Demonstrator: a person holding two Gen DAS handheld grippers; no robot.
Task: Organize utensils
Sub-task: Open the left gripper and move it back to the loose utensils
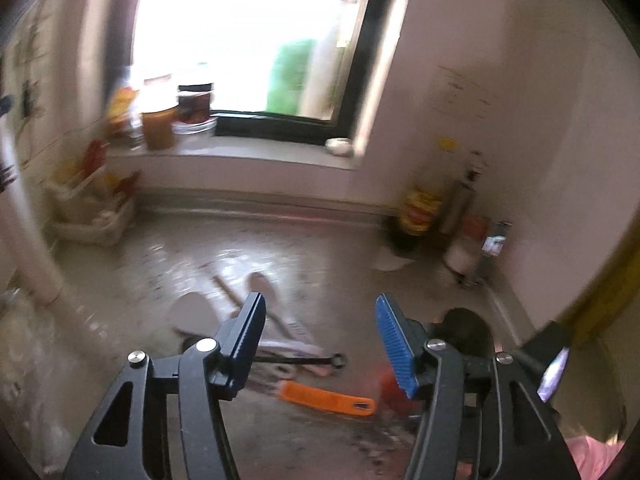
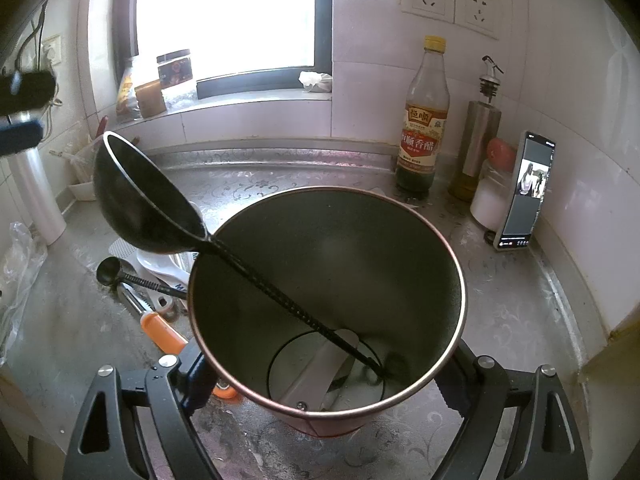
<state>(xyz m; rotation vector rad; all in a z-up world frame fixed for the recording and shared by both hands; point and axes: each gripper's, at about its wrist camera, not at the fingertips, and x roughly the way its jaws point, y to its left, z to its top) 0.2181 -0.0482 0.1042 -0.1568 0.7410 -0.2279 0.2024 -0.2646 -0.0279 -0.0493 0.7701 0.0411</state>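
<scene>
My right gripper (image 2: 324,384) is shut on a dark metal utensil holder (image 2: 420,264), with its fingers (image 2: 196,376) pressed against both sides. A black ladle (image 2: 136,200) stands in the holder and its bowl leans out over the left rim. On the counter left of the holder lie a small black spoon (image 2: 110,272), white spoons (image 2: 160,264) and an orange-handled tool (image 2: 164,334). The left wrist view is blurred. My left gripper (image 1: 320,304) hangs open and empty above those loose utensils, the orange handle (image 1: 328,396) just beyond its jaws.
A vinegar bottle (image 2: 424,120), a steel oil dispenser (image 2: 480,132) and a propped phone (image 2: 524,192) stand at the back right. Jars (image 2: 174,70) sit on the windowsill. A white pipe (image 2: 36,196), a plastic bag (image 2: 20,256) and a white rack (image 2: 84,176) are at the left.
</scene>
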